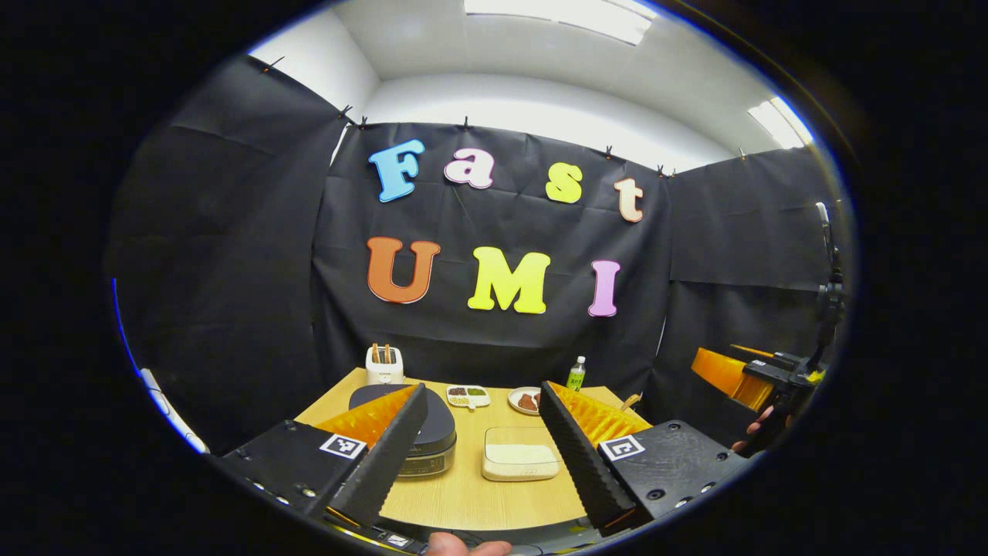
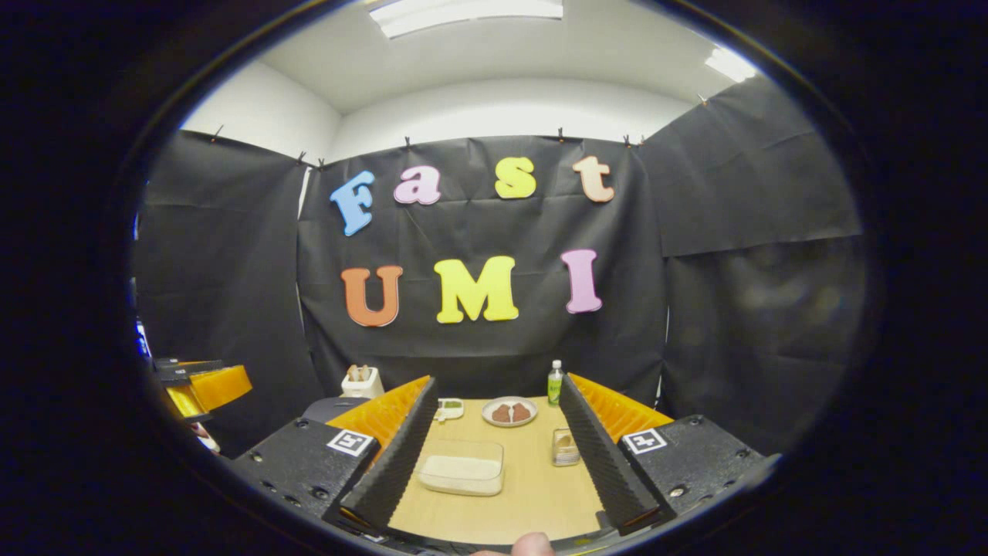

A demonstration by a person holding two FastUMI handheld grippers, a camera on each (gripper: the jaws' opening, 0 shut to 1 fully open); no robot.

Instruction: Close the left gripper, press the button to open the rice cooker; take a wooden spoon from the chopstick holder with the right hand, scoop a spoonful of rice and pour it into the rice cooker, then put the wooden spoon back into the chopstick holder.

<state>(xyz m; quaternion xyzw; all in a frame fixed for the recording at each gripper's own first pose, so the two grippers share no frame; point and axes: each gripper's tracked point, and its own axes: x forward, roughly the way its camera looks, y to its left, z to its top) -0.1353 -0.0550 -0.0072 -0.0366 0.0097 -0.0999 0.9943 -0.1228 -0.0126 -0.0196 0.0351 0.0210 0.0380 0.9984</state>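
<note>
While hanging above the near edge of the wooden table (image 1: 463,494), both tongs gaping wide and gripping nothing: left gripper (image 1: 480,448) framing the closed rice cooker (image 1: 432,436) and the clear box of rice (image 1: 520,455) just beside it; right gripper (image 2: 494,452) framing the same box (image 2: 461,472) and a small glass jar (image 2: 565,447). Standing at the far left corner, behind the cooker, the white chopstick holder (image 1: 384,365) with wooden handles poking up. Sitting farther back, a divided dish (image 1: 468,395), a plate (image 1: 526,400) and a green bottle (image 1: 576,374).
</note>
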